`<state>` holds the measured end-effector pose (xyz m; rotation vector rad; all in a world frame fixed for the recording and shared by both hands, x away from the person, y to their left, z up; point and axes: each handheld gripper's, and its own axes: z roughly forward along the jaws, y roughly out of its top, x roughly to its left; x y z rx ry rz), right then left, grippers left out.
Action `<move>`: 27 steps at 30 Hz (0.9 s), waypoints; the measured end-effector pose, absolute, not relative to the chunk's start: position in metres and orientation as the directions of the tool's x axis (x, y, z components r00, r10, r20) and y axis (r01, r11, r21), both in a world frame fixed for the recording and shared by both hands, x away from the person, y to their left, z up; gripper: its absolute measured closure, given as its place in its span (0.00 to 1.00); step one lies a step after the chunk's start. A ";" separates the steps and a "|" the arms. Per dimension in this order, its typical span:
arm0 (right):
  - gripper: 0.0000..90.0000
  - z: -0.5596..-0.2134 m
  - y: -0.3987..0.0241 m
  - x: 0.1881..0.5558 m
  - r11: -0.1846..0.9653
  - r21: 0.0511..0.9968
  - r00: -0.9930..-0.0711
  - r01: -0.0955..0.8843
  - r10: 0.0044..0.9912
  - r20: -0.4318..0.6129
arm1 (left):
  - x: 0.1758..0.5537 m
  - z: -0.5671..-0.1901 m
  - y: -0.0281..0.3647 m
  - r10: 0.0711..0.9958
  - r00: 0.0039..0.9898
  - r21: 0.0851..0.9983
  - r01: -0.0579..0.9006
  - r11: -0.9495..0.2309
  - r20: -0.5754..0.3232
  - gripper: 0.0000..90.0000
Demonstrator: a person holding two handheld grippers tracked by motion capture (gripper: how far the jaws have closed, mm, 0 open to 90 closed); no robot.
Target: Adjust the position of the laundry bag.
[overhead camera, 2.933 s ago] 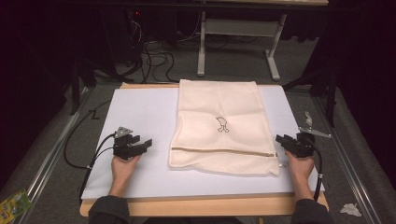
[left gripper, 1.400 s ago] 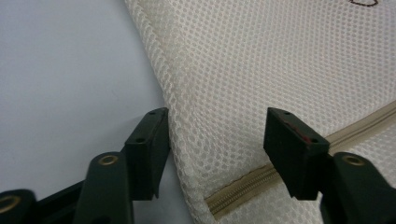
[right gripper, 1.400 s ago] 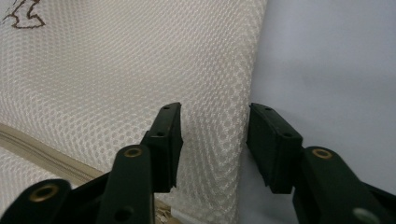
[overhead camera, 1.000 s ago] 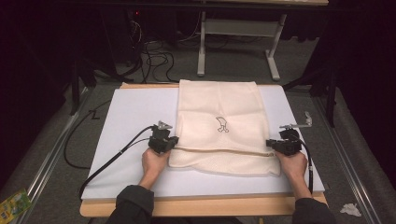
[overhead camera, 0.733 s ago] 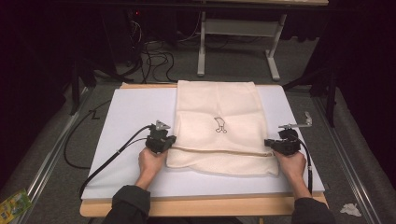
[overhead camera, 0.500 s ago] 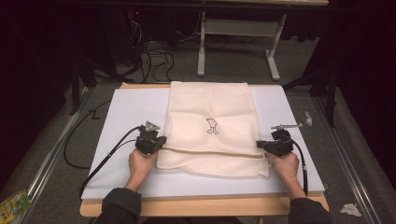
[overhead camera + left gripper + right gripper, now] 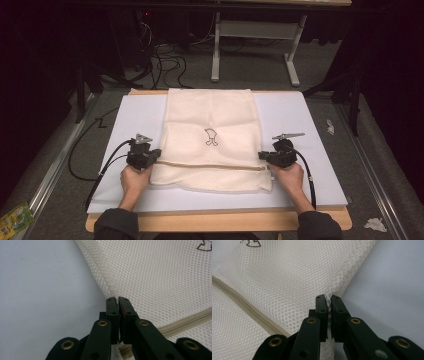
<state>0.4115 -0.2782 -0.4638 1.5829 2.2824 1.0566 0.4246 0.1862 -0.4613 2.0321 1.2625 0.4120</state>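
A cream mesh laundry bag (image 7: 210, 125) lies flat on the white board (image 7: 310, 150). It has a small dark emblem (image 7: 211, 137) and a tan zipper (image 7: 210, 166) running across near its front. My left gripper (image 7: 156, 156) is at the bag's left edge, level with the zipper. In the left gripper view the gripper (image 7: 117, 300) is shut on the mesh bag (image 7: 160, 277) at its hem, with the zipper (image 7: 190, 320) beside it. My right gripper (image 7: 262, 156) is at the right edge. In the right gripper view it (image 7: 328, 298) pinches the bag (image 7: 287, 277) at its seam.
The board rests on a wooden table (image 7: 220, 220). Black cables (image 7: 100, 170) trail off the left gripper over the board's left side. Crumpled paper (image 7: 374, 224) and a green packet (image 7: 15, 220) lie on the floor. A white table frame (image 7: 255, 45) stands behind.
Both hands have slid to the left across the board with the bag held between them. The bag now lies further left, with its zipper line stretched straight.
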 end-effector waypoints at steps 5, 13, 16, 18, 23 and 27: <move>0.96 -0.462 -0.275 0.410 0.186 0.640 -0.437 0.745 0.862 0.258 | 0.419 -0.462 0.187 0.880 0.471 0.702 0.647 -0.298 -0.060 0.97; 0.94 -0.461 -0.275 0.407 0.198 0.642 -0.437 0.740 0.868 0.237 | 0.420 -0.465 0.183 0.886 0.460 0.686 0.663 -0.301 -0.055 0.92; 0.91 -0.464 -0.274 0.408 0.203 0.640 -0.435 0.741 0.871 0.229 | 0.419 -0.466 0.182 0.886 0.461 0.685 0.660 -0.307 -0.046 0.88; 0.89 -0.465 -0.275 0.407 0.207 0.645 -0.439 0.735 0.871 0.220 | 0.418 -0.466 0.181 0.886 0.462 0.686 0.658 -0.309 -0.044 0.84; 0.78 -0.465 -0.277 0.404 0.203 0.670 -0.433 0.714 0.880 0.194 | 0.417 -0.464 0.178 0.883 0.467 0.701 0.644 -0.306 -0.043 0.73; 0.69 -0.463 -0.281 0.400 0.189 0.692 -0.415 0.697 0.893 0.173 | 0.414 -0.460 0.176 0.879 0.475 0.720 0.624 -0.302 -0.043 0.66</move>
